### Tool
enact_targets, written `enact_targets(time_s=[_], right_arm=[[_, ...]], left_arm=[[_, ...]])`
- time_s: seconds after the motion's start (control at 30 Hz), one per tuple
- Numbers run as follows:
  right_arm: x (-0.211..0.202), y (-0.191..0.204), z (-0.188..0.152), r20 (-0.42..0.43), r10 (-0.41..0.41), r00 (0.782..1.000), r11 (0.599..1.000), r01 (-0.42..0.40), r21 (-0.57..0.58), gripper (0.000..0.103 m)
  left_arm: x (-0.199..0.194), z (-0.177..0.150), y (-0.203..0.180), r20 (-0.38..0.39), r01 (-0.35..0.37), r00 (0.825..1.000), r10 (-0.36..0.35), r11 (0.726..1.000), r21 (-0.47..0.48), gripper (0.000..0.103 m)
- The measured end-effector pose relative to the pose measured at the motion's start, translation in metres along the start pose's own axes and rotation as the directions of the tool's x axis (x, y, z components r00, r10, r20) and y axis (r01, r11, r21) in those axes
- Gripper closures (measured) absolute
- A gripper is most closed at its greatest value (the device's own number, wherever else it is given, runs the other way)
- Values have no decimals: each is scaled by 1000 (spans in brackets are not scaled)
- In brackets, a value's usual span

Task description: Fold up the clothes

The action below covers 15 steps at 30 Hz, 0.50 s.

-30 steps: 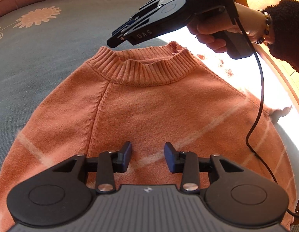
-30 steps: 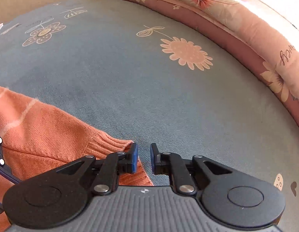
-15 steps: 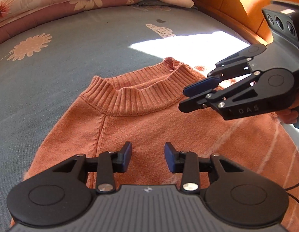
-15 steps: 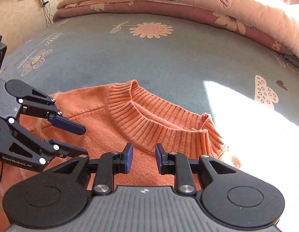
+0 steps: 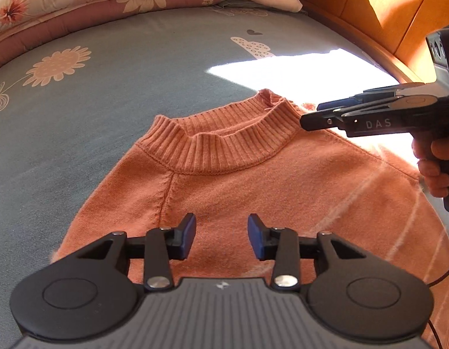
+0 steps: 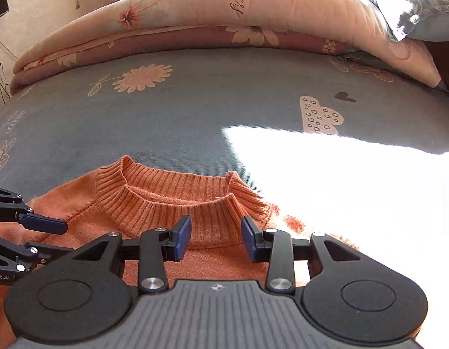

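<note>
An orange knit sweater (image 5: 253, 180) lies flat on the bed with its ribbed collar (image 5: 224, 145) pointing away. My left gripper (image 5: 221, 237) hovers over the chest near the left shoulder seam, its jaws parted and widening slightly, with nothing between them. My right gripper (image 6: 215, 238) hangs just above the collar's (image 6: 172, 192) near edge; its jaws are opening and the pads touch no fabric. In the left wrist view the right gripper (image 5: 308, 119) is edge-on at the collar's right end. The left gripper (image 6: 47, 237) shows at the left of the right wrist view.
The grey-blue flowered sheet (image 5: 108, 101) surrounds the sweater. A folded pink quilt (image 6: 224, 14) and a pillow (image 6: 413, 8) lie along the far side. A wooden bed frame (image 5: 384, 14) runs at the right. A bright sun patch (image 6: 340, 189) falls right of the collar.
The right gripper swung from the collar's far left end across to its right end, rolling as it went, and its jaws spread wider. The left gripper barely moved.
</note>
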State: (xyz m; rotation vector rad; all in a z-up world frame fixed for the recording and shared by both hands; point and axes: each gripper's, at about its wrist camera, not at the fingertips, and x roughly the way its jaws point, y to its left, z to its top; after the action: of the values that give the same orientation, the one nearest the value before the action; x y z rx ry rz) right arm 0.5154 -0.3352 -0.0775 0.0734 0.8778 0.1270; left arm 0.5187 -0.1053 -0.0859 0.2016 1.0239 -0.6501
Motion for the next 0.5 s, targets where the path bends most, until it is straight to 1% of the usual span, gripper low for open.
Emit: enact_targets(time_s=[0.1, 0.17, 0.23, 0.3, 0.37, 0.47, 0.5], right_arm=[[-15, -14, -23, -18, -117, 993, 992, 118, 46, 54], [-9, -34, -34, -34, -150, 988, 981, 153, 120, 54], [2, -50, -39, -28, -161, 987, 970, 163, 180, 54], [10, -57, -38, 10, -171, 985, 967, 166, 191, 50], [21, -65, -29, 36, -196, 980, 965, 186, 183, 50], [34, -80, -9, 42, -197, 979, 962, 185, 203, 49], [32, -85, -3, 40, -200, 979, 959, 188, 213, 49]], left_arm=[[7, -9, -14, -35, 25, 999, -24, 999, 30, 63], [13, -15, -18, -56, 34, 998, -32, 999, 32, 63], [15, -20, -19, -40, 26, 999, -24, 999, 40, 62], [15, -19, -18, -37, 24, 999, -23, 999, 35, 60], [16, -14, -14, -37, 13, 999, -12, 999, 29, 60], [16, -4, -10, -28, -26, 999, 27, 999, 26, 60], [15, 0, -9, -23, -40, 999, 40, 999, 21, 60]])
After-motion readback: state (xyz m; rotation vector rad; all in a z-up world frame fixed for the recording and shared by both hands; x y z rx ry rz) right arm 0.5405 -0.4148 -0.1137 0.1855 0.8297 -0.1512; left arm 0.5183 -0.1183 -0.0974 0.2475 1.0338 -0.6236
